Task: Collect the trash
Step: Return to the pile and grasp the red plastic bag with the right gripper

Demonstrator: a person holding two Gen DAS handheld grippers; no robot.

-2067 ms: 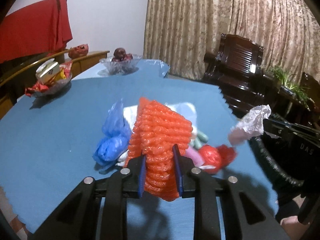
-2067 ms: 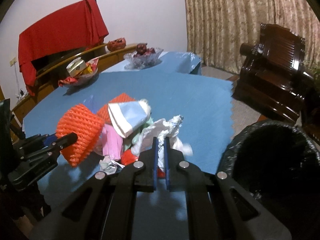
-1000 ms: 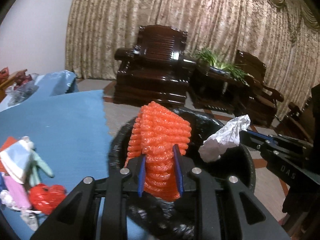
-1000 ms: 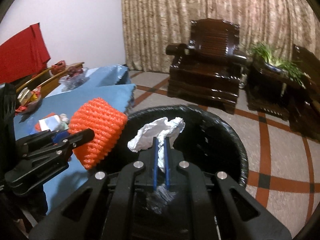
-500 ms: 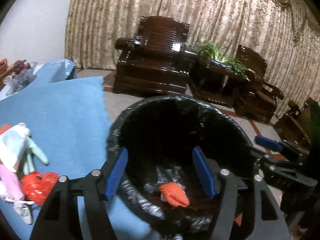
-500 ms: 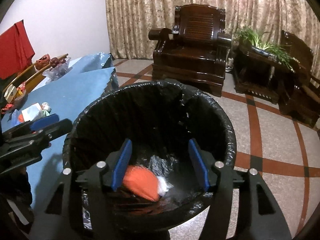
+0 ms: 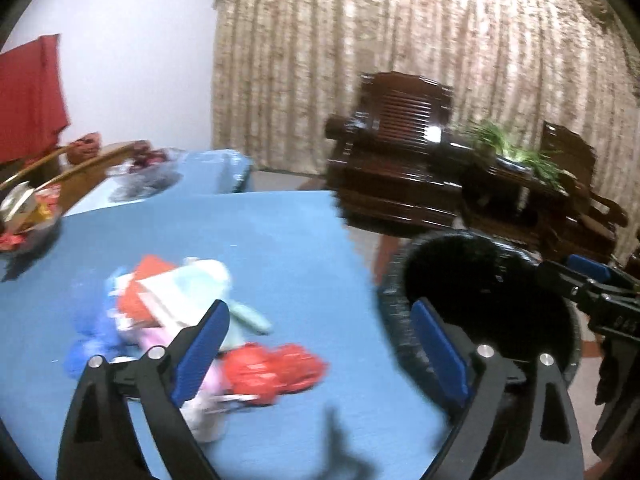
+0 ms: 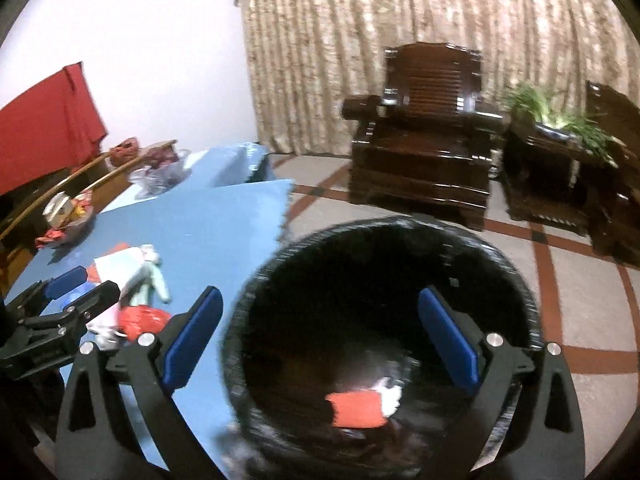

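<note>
Left wrist cam sits low over the blue surface (image 7: pixel 280 240), angled down, trash pile (image 7: pixel 192 320) close at 9 o'clock and the black-lined bin (image 7: pixel 480 280) at 3. Right wrist cam hangs right over that bin (image 8: pixel 380 300), pile (image 8: pixel 136 296) off at 9. Both views share the surface, bin, pile, armchair (image 7: pixel 400 160) and curtain (image 8: pixel 400 20).

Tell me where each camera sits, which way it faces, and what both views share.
Left wrist: on the left hand-held gripper, jaws open and empty, looking down at the trash pile on the blue table; the right hand-held gripper shows at the edge.
Right wrist: on the right gripper, open and empty, over the black-lined bin holding the orange net.
Shared: pile, bin, wooden armchair, curtain.
</note>
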